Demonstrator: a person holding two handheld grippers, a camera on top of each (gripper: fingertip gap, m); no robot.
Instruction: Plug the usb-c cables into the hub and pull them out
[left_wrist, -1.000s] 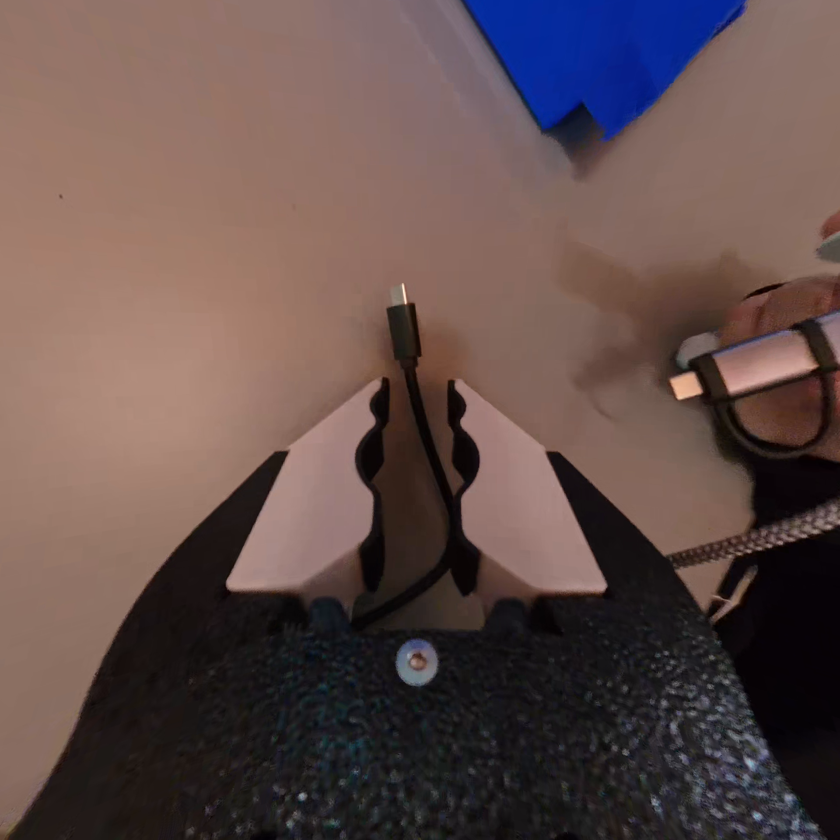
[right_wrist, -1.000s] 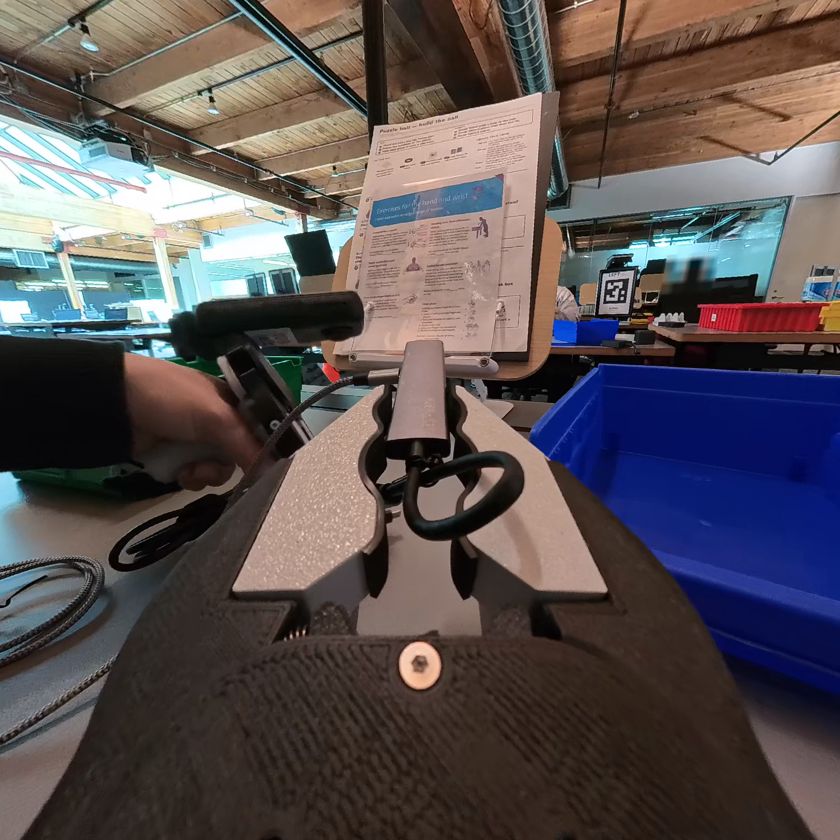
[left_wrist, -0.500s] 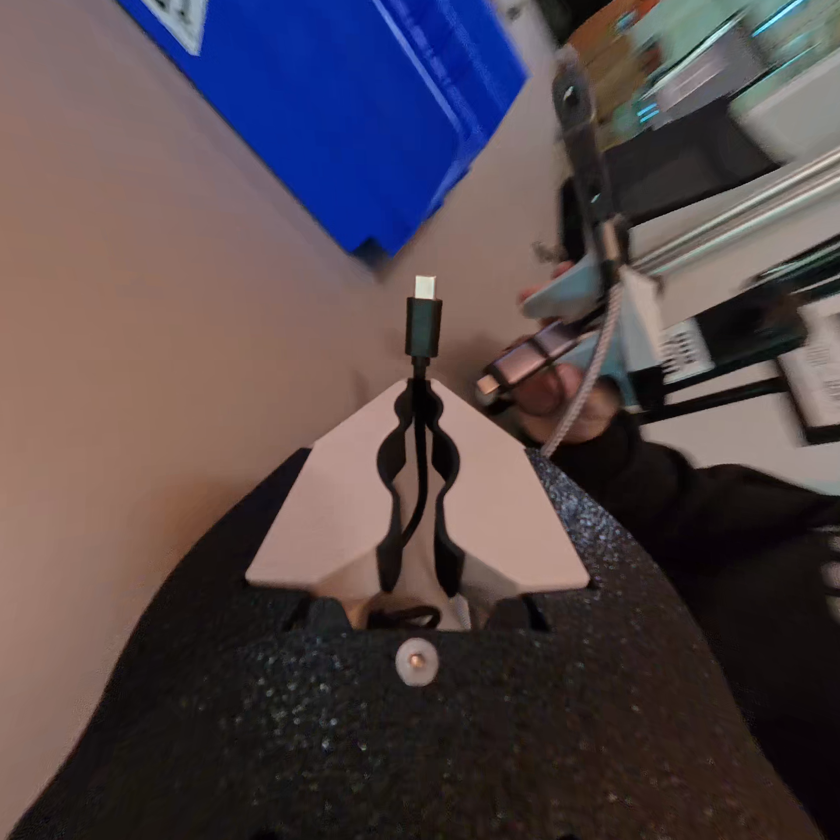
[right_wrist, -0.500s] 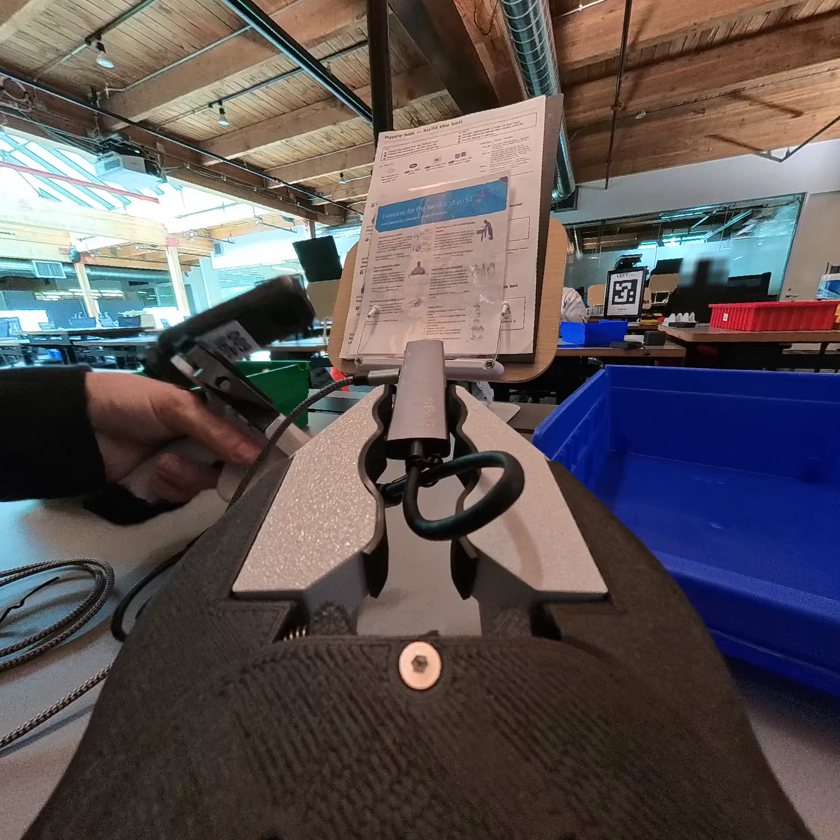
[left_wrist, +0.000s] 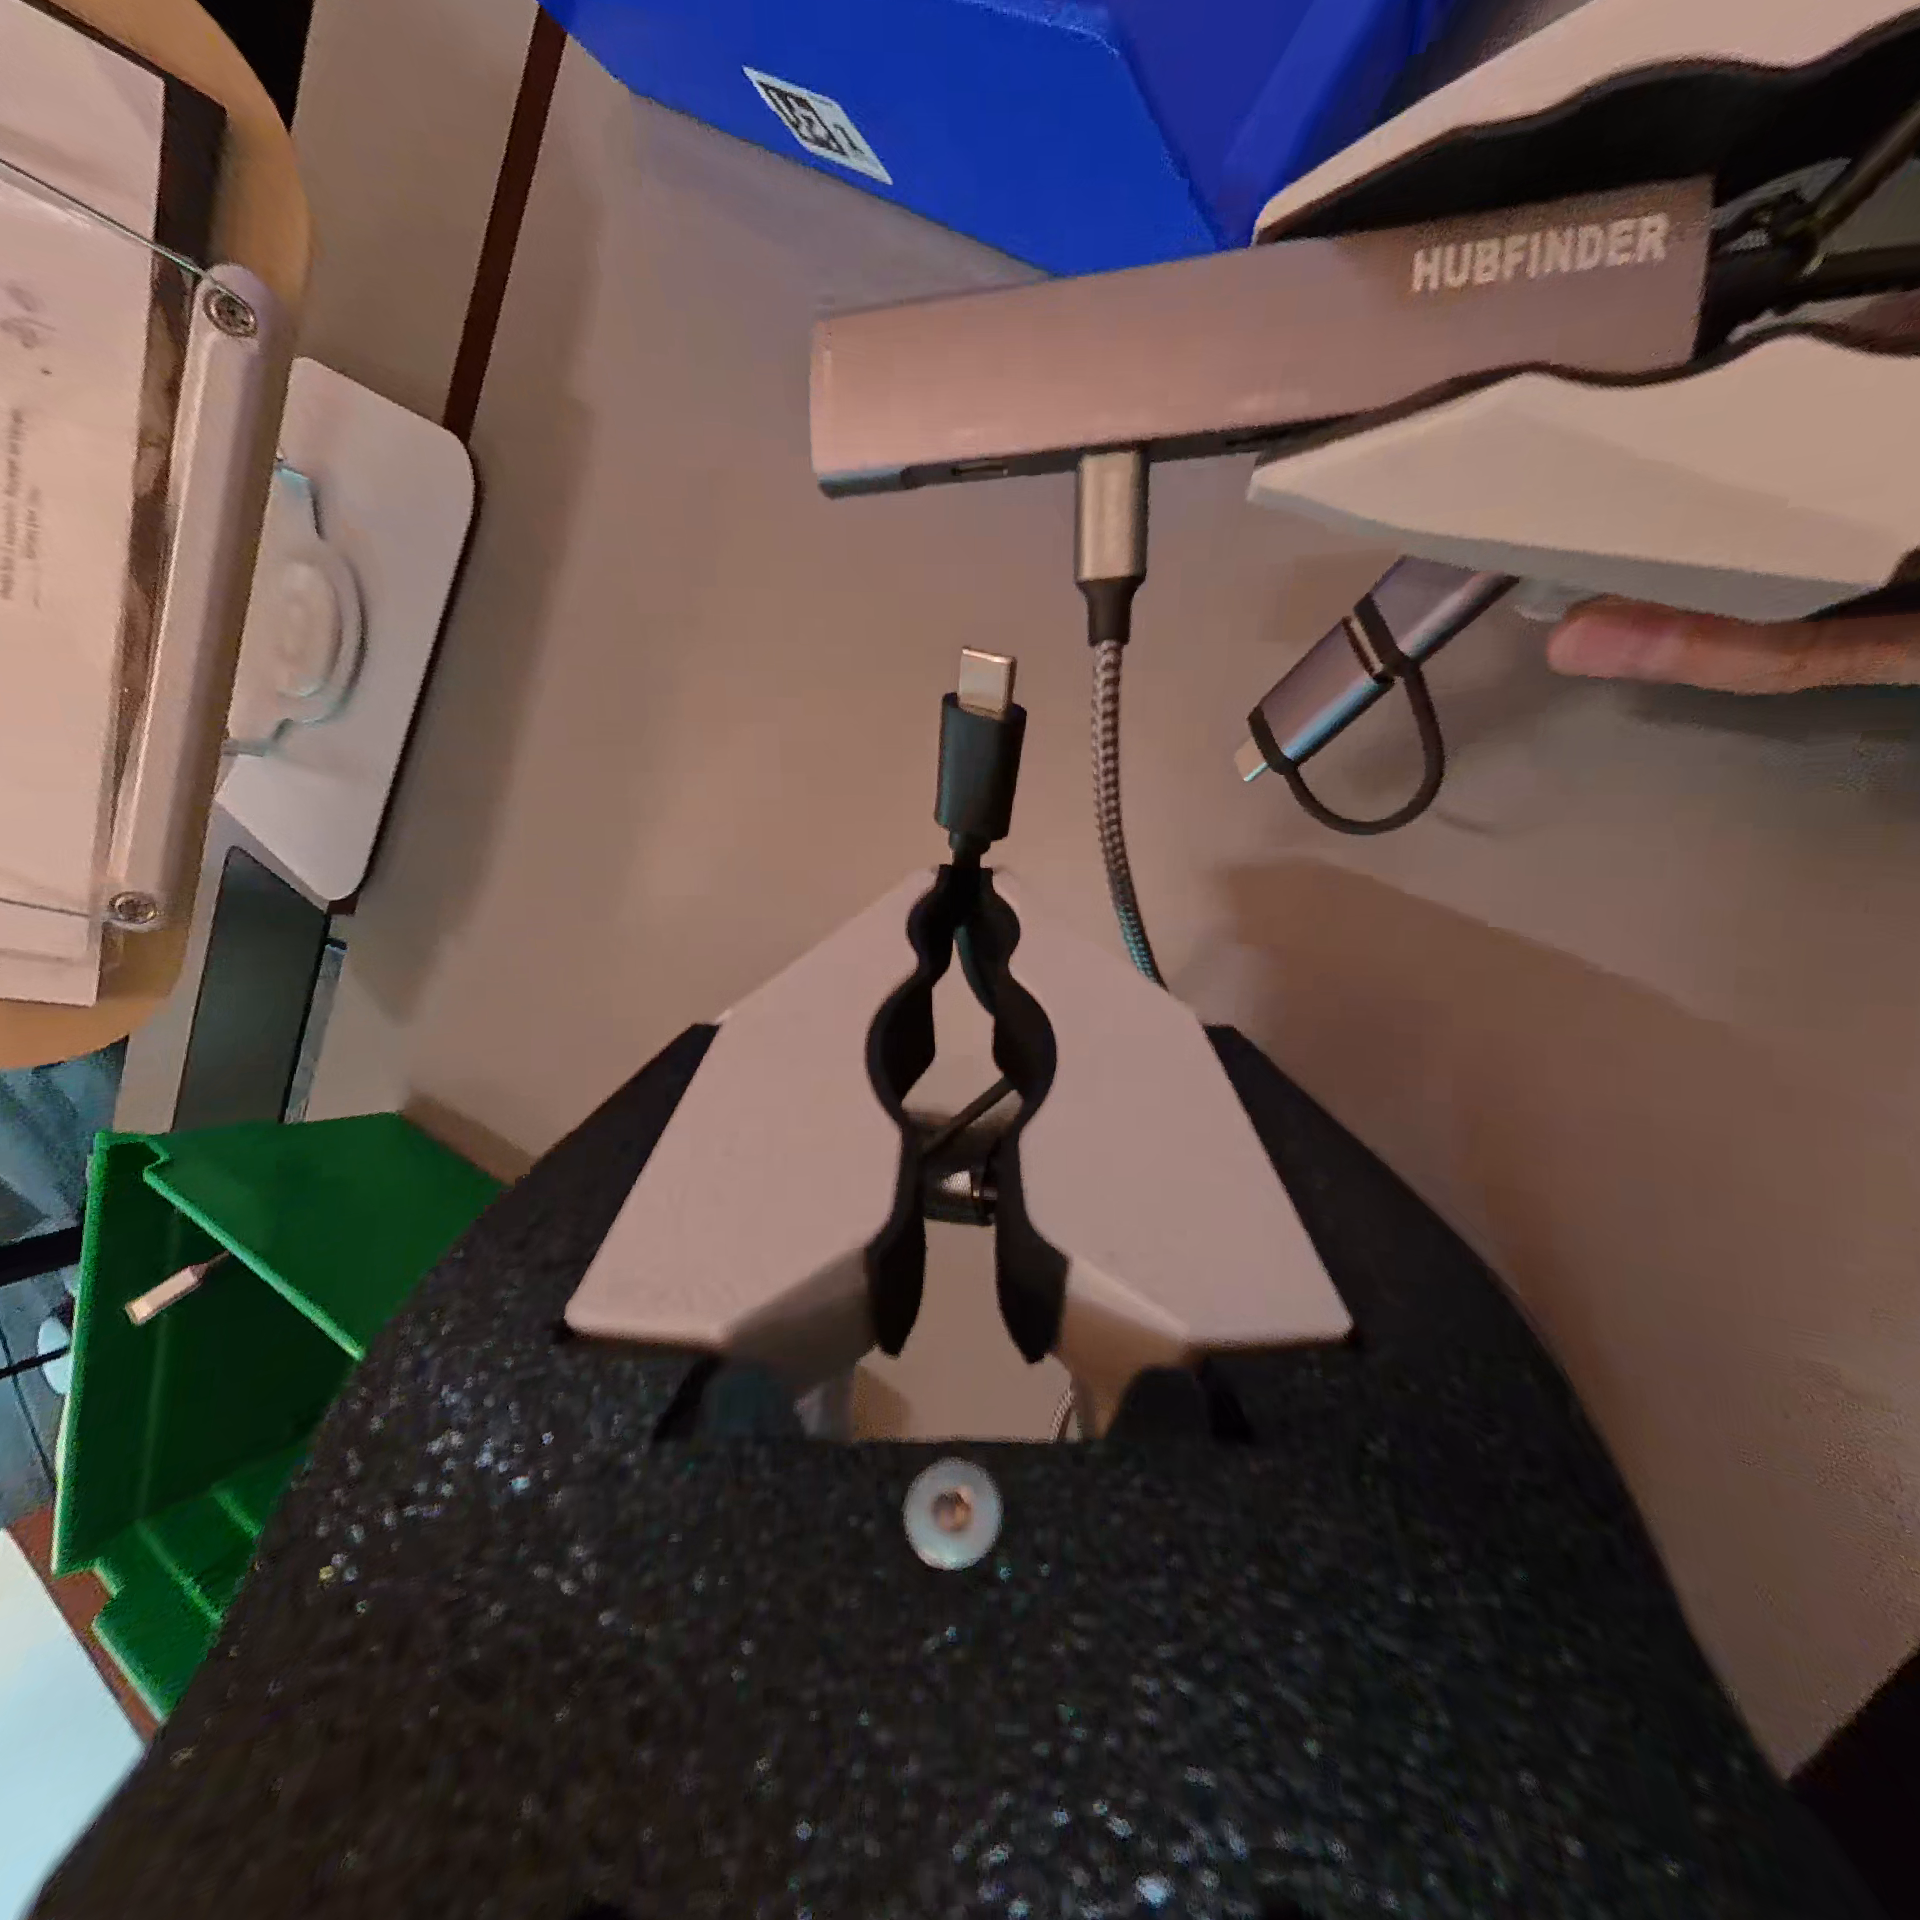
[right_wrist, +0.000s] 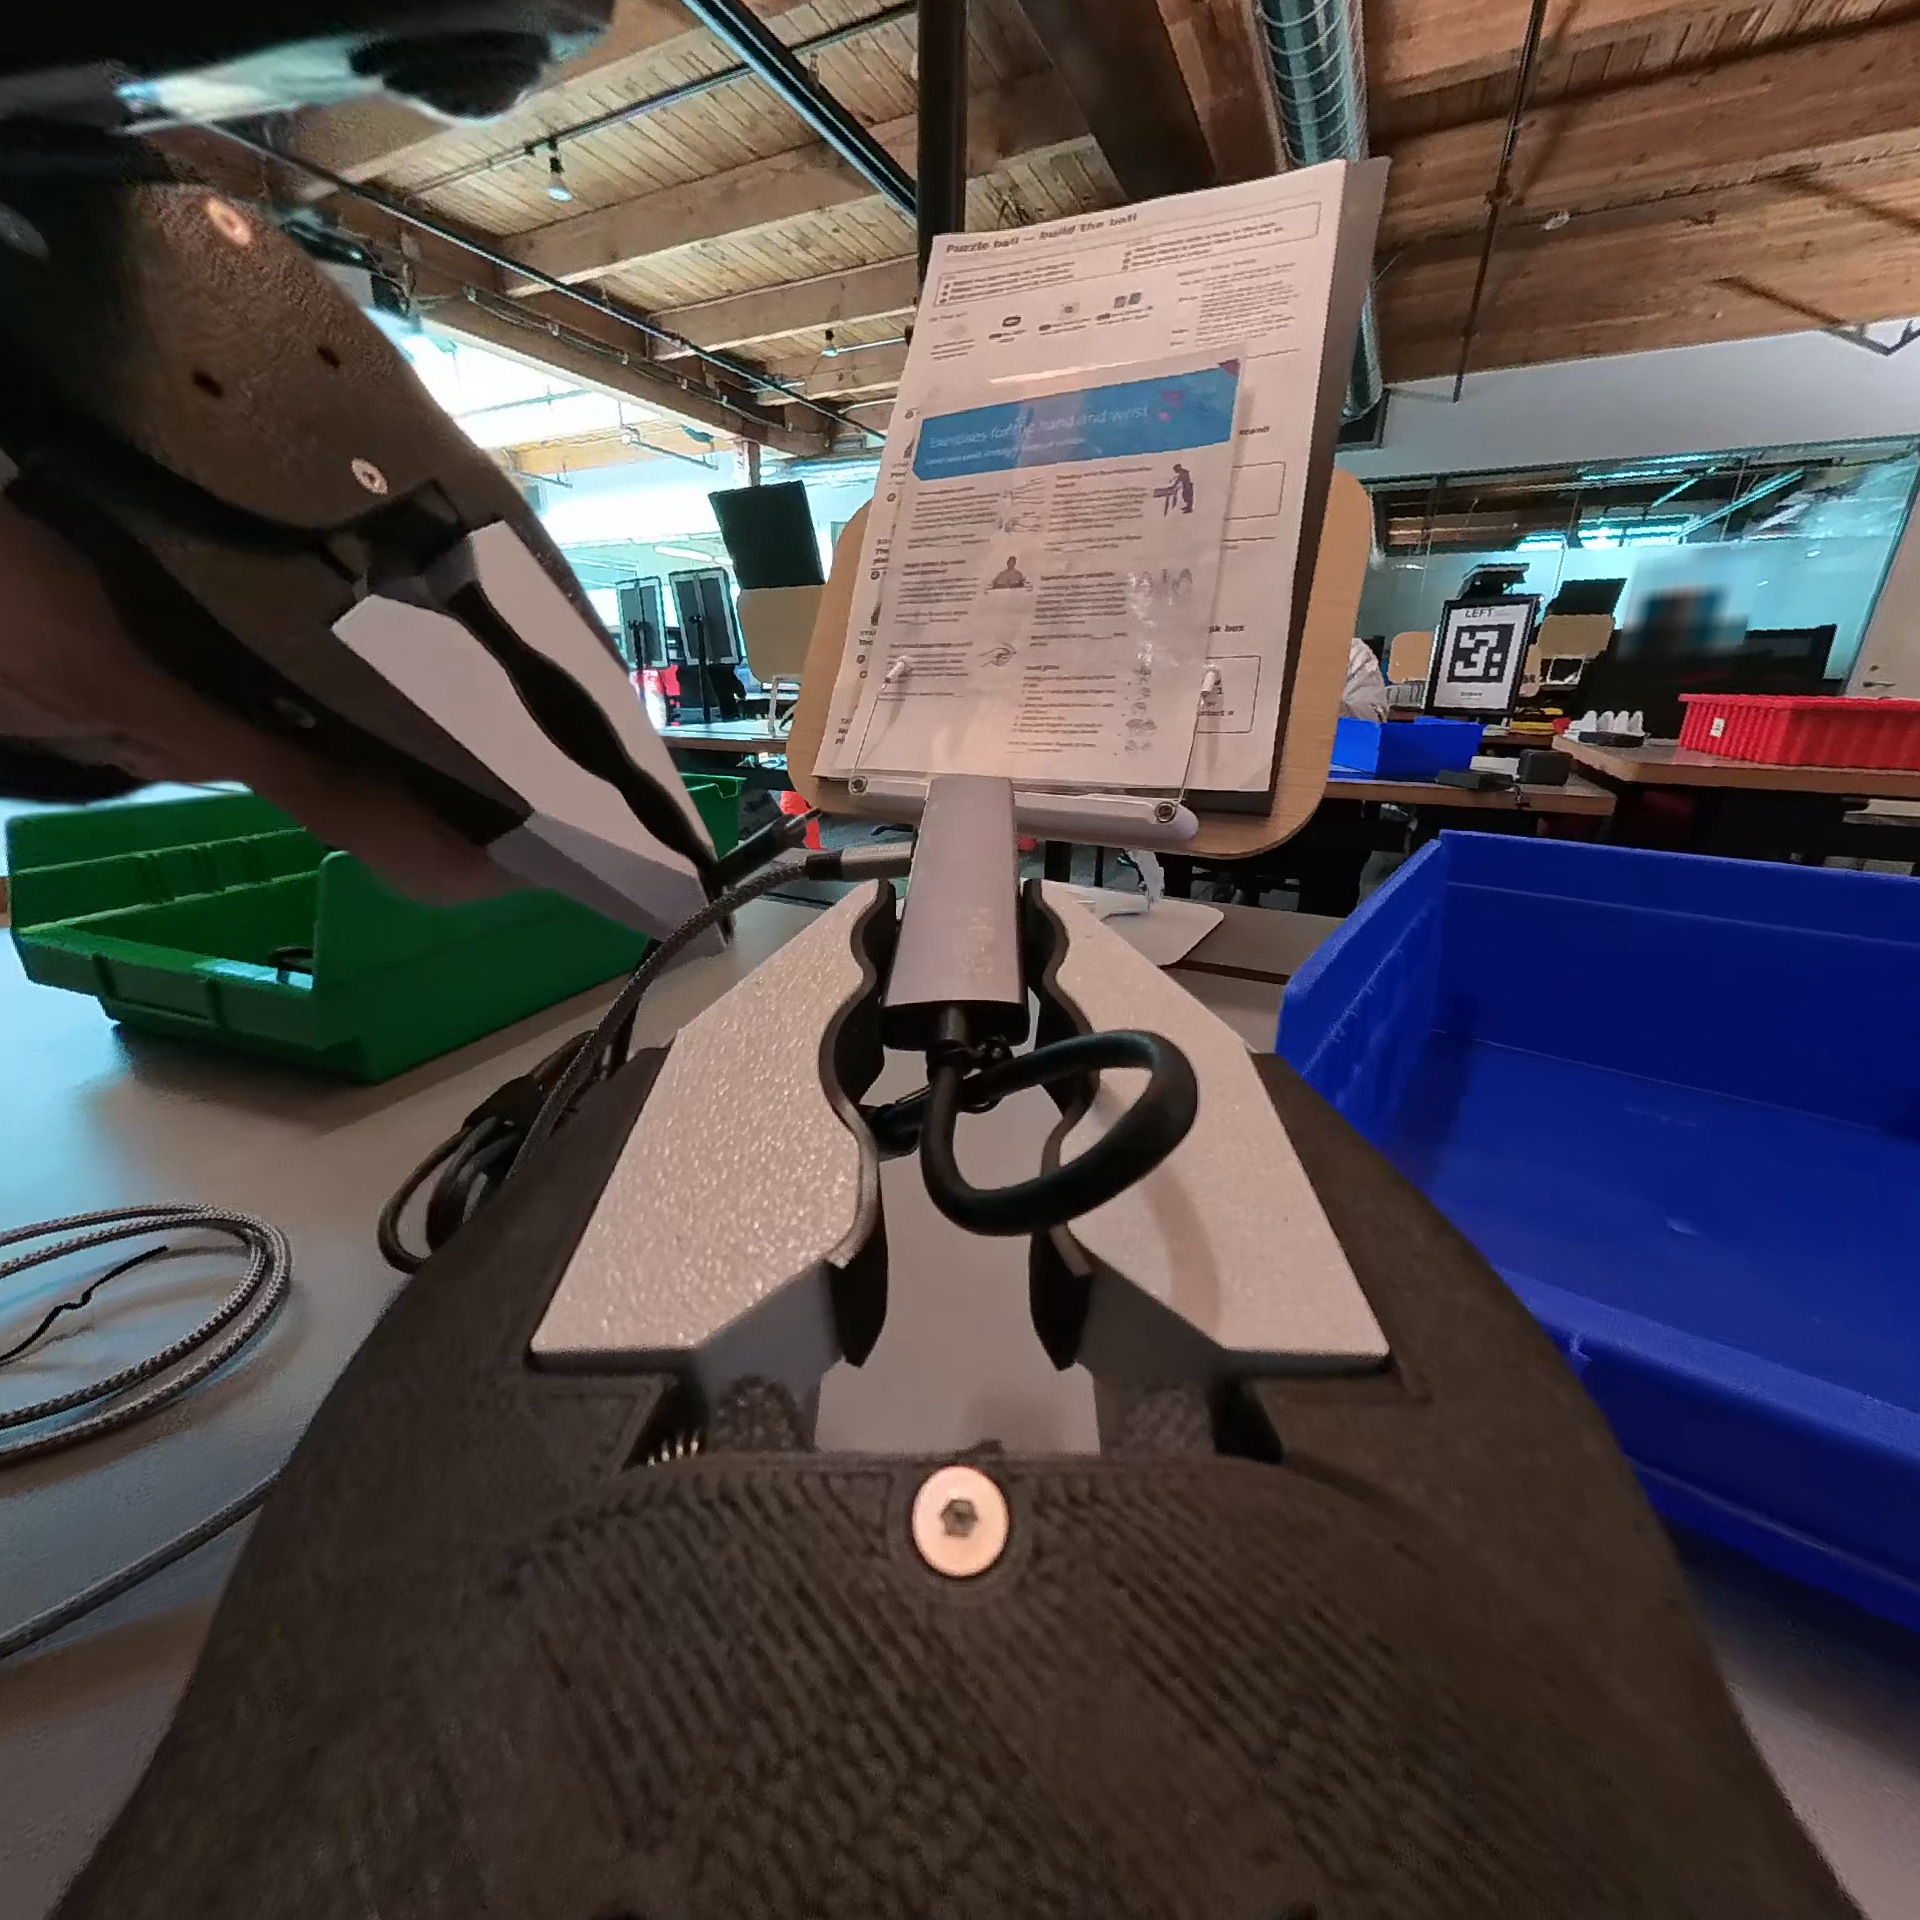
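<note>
The left gripper (left_wrist: 961, 914) pinched a black cable (left_wrist: 977, 769), plug just below the hub (left_wrist: 1247, 353). The right gripper (right_wrist: 961, 914) clamped that hub. Only the left view showed the braided cable (left_wrist: 1112, 540) plugged in; only the right, a green bin (right_wrist: 312, 956).

grey table (right_wrist: 187, 1122) bears green bin (right_wrist: 312, 966), blue bin (right_wrist: 1662, 1143), coiled braided cable (right_wrist: 156, 1309).

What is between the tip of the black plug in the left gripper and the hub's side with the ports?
Nothing: in the left wrist view only bare table shows between the black plug and the hub.
</note>
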